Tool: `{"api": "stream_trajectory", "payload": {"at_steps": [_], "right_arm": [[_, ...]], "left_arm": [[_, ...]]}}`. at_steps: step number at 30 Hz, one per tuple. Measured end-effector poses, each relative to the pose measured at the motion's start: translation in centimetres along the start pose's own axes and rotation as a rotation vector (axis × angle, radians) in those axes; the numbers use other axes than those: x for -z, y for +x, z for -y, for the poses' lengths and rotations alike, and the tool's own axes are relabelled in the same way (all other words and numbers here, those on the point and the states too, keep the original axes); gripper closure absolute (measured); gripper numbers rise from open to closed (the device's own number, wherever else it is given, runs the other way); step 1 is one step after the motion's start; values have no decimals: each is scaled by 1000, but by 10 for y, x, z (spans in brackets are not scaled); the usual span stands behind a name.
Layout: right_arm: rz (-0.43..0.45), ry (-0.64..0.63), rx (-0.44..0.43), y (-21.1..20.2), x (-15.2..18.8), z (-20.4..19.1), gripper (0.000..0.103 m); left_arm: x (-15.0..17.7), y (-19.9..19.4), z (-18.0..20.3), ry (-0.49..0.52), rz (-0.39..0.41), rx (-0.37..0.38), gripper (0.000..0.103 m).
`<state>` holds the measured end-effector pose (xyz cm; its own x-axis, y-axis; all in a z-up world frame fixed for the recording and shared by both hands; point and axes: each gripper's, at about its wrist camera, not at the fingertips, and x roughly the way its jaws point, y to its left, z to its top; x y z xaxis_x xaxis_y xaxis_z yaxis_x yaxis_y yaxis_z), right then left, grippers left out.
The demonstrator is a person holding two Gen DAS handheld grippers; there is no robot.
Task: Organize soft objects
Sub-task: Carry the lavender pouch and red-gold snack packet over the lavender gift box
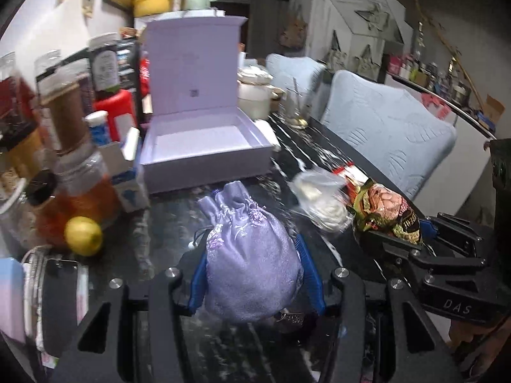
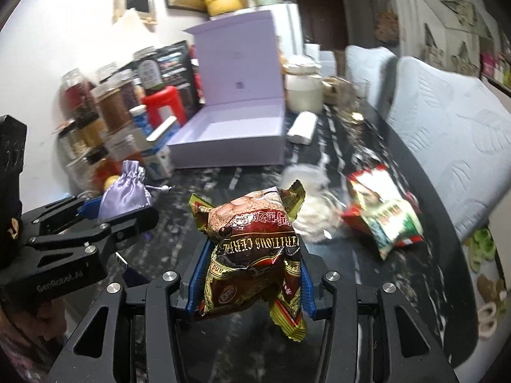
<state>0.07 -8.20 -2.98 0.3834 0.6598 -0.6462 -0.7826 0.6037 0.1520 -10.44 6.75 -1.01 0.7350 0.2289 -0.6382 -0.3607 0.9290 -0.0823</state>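
The counter (image 1: 322, 146), a dark surface with white marbling, carries everything noted here, with two pale blue quilted chair backs (image 1: 386, 127) standing along its far edge. A lavender gift box (image 1: 204, 156) sits toward the back of the counter with its hinged lid standing upright and its tray showing nothing inside. To the left of the box is a crowd of jars and bottles (image 2: 105, 102) around a red stool-shaped item (image 2: 164, 102), and a yellow lemon (image 1: 83, 235) lies at the near edge of that group. The left tool (image 1: 252, 274) grips a lavender satin drawstring pouch (image 1: 249, 255) between its blue pads, the pouch bulging out above the fingers and its gathered neck pointing toward the box. The right tool (image 2: 252, 284) is clamped on a dark red and gold snack packet (image 2: 252, 239), which is crumpled at the waist where the pads press it; the packet is held above the counter, in front of the box. The two tools sit side by side, apart from each other. On the counter to the right of the snack packet lies a red, green and white snack bag (image 2: 383, 214), and just beside it a clear plastic bag with white contents (image 2: 311, 210); motion blur obscures what those contents are.
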Motion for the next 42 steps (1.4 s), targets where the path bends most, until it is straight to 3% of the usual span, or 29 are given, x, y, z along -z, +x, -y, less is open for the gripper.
{"api": "stream_trajectory", "payload": {"at_steps": [10,21,42], "right_arm": [[63,-140,-61,5,-41,-34,56],[157,-253,-105,14,-105,-50,56],[269,-298,-87,81,-222,-45,56]], "left_arm": [[-34,-16,-28,-32,111,-67,53],[-99,-12,-47,-18,226,-106,53],[-209,62,-94,-48,328,-153,53]]}}
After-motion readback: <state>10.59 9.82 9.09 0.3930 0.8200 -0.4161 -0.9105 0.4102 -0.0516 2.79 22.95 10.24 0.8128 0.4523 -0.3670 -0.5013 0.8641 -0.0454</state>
